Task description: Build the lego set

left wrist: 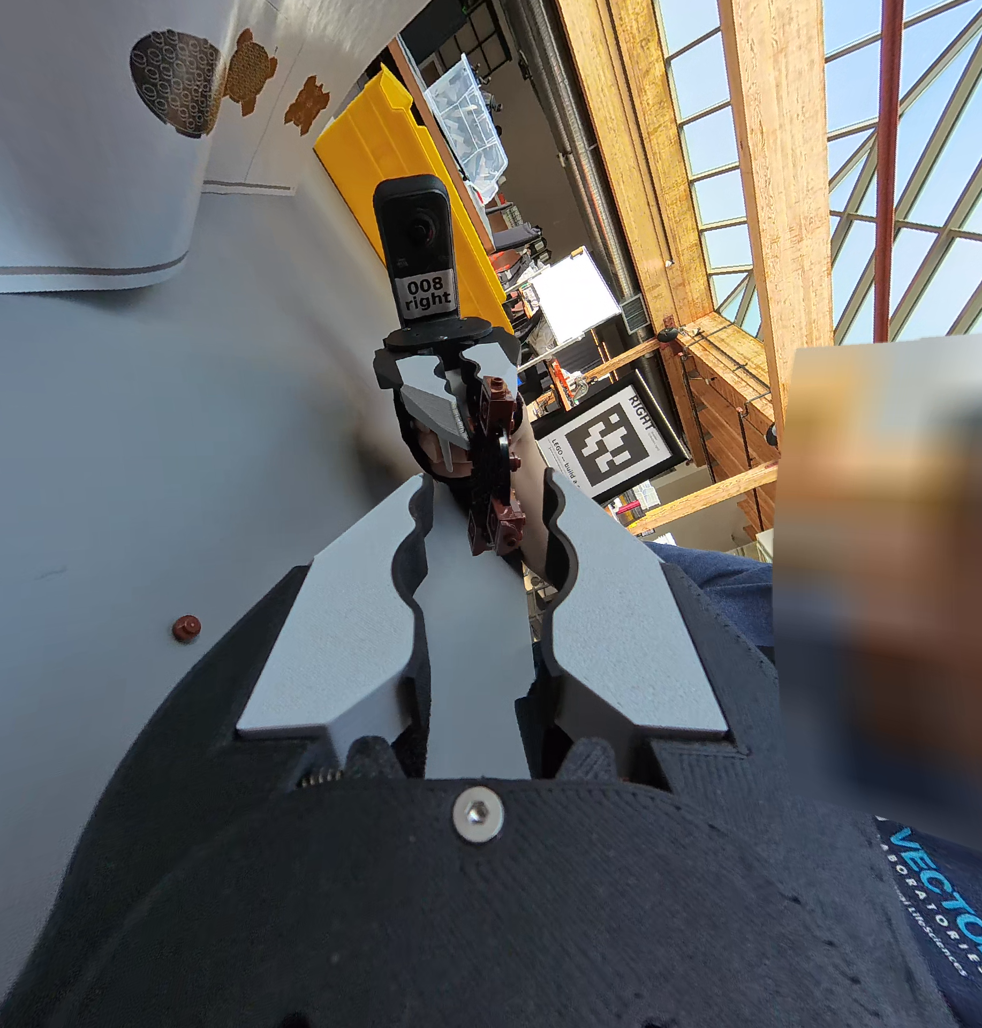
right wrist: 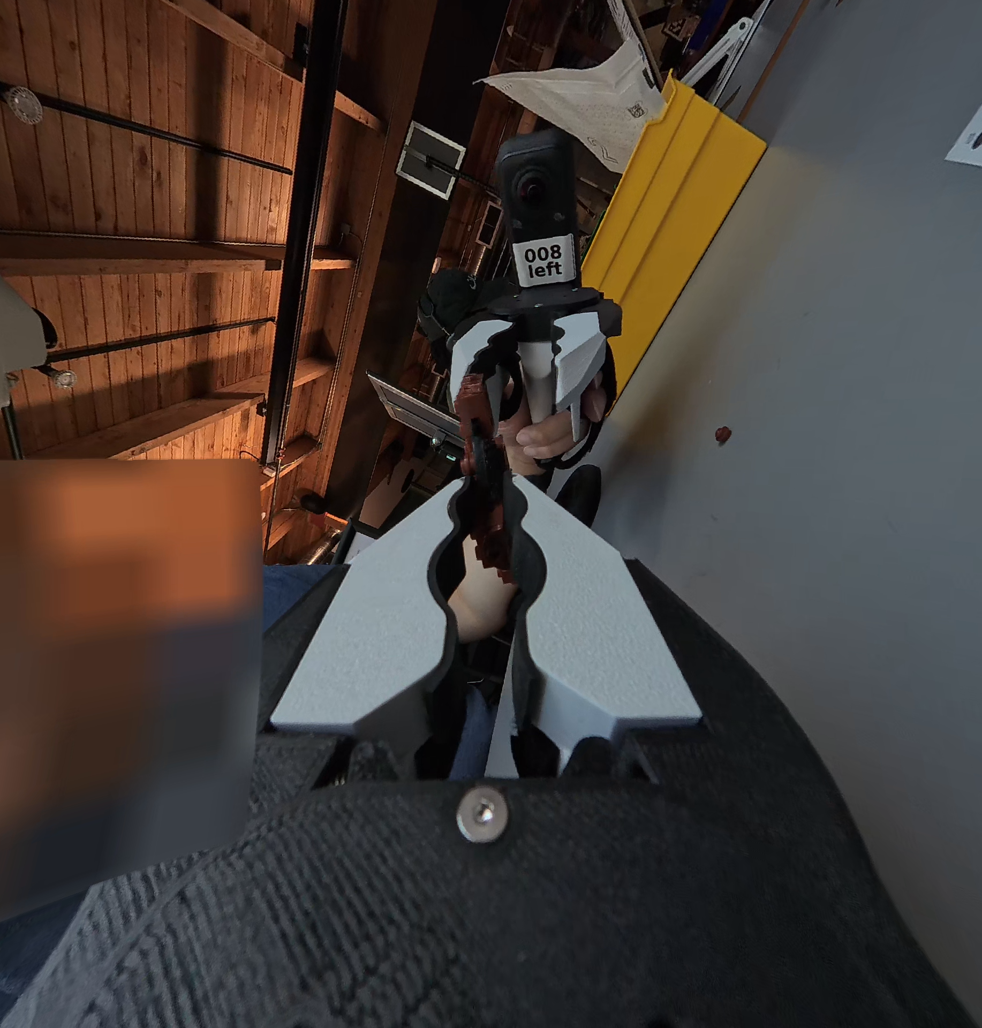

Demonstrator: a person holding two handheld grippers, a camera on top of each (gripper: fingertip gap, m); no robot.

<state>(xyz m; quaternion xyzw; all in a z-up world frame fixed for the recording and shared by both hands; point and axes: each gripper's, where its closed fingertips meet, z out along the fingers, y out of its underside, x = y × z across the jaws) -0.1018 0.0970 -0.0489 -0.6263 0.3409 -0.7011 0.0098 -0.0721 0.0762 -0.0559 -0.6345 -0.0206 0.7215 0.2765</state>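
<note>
Both grippers are rocking the same look: the left gripper [left wrist: 486,506] and right gripper [right wrist: 486,500] are each sporting light grey wedge fingers [left wrist: 344,628] with wavy black-lined inner edges, sitting in a textured black printed body. A silver hex screw [left wrist: 477,815] is showing at 6 o'clock. The person is wearing a navy sleeve [left wrist: 717,589] and black fingerless gloves [right wrist: 578,450].

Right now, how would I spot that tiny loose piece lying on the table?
Find the grey table, then the yellow bin at its far edge. Well short of it, alone on bare tabletop, lies a small round reddish-brown stud, the only loose piece there.
</note>
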